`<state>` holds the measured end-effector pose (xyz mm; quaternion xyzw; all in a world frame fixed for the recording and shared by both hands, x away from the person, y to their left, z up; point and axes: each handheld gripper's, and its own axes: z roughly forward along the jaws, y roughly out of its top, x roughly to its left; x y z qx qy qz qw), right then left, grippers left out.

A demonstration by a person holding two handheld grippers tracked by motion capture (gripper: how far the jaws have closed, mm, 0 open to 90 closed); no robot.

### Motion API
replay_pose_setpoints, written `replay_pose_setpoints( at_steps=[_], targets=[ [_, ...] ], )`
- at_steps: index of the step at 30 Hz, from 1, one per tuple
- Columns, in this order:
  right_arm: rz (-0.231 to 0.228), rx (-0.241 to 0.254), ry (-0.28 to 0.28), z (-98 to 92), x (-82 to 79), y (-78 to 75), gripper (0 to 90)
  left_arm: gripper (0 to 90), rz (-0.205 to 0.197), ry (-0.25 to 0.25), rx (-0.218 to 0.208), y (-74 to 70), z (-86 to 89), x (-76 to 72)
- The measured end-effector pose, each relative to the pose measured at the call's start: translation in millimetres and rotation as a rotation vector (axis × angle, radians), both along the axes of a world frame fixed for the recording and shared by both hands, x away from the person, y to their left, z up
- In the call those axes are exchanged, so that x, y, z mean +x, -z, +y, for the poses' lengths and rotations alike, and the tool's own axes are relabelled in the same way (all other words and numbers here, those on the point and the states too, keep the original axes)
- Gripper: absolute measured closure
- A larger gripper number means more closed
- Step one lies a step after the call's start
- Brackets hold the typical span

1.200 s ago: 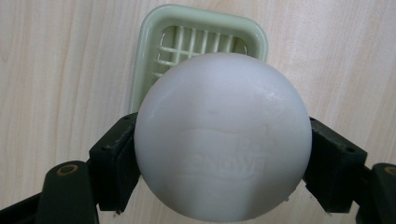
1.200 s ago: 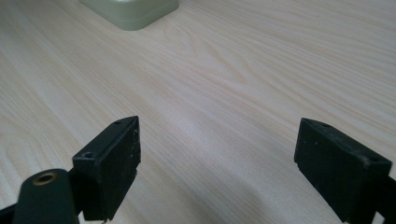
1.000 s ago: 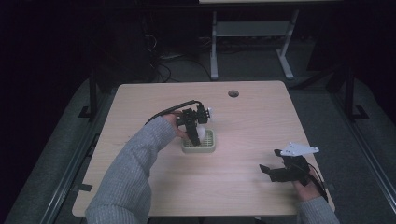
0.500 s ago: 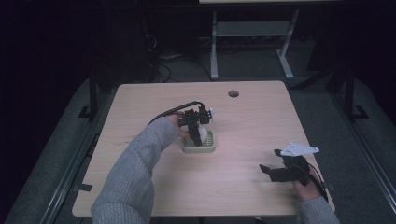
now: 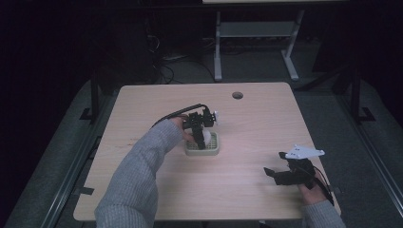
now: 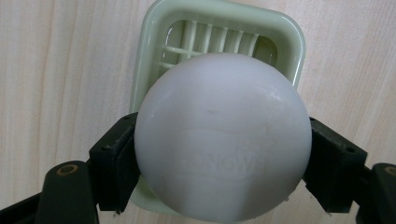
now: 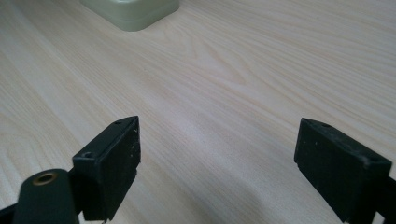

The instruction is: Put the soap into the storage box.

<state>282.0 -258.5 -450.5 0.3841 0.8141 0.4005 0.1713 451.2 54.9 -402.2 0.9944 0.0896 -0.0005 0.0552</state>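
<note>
A pale green square dish [image 5: 203,148] with a slotted floor sits near the middle of the wooden table [image 5: 256,128]. My left gripper [image 5: 200,137] points down over it, shut on a white ball [image 6: 223,140] with faint raised lettering. In the left gripper view the ball hangs just above the green dish [image 6: 154,56] and hides most of its floor. My right gripper [image 5: 278,175] rests low near the table's front right corner, open, with bare wood between its jaws. The green dish [image 7: 130,11] shows at the top edge of the right gripper view.
A round cable hole [image 5: 237,95] sits near the table's far edge. A black cable [image 5: 178,114] trails from the left gripper toward the left. Beyond the table stands a grey metal frame [image 5: 256,33] on a dark floor.
The left gripper and ball have shifted only slightly over the dish. The right gripper has stayed put.
</note>
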Motion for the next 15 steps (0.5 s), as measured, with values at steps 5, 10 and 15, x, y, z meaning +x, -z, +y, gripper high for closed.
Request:
replay_pose_setpoints(
  at_steps=[5,10,15],
  targets=[
    [0.0,0.003,0.004,-0.2,-0.2,-0.3,14.0,22.1,-0.004,0.001,0.006,1.3,-0.3,0.1],
    [0.0,0.003,0.004,-0.5,-0.1,-0.3,13.9,22.1,0.003,-0.006,0.01,2.9,-0.1,0.8],
    [-0.002,0.004,0.004,-0.4,-0.2,-0.4,14.0,22.1,0.001,-0.003,0.009,3.7,-1.6,-0.2]
  ],
)
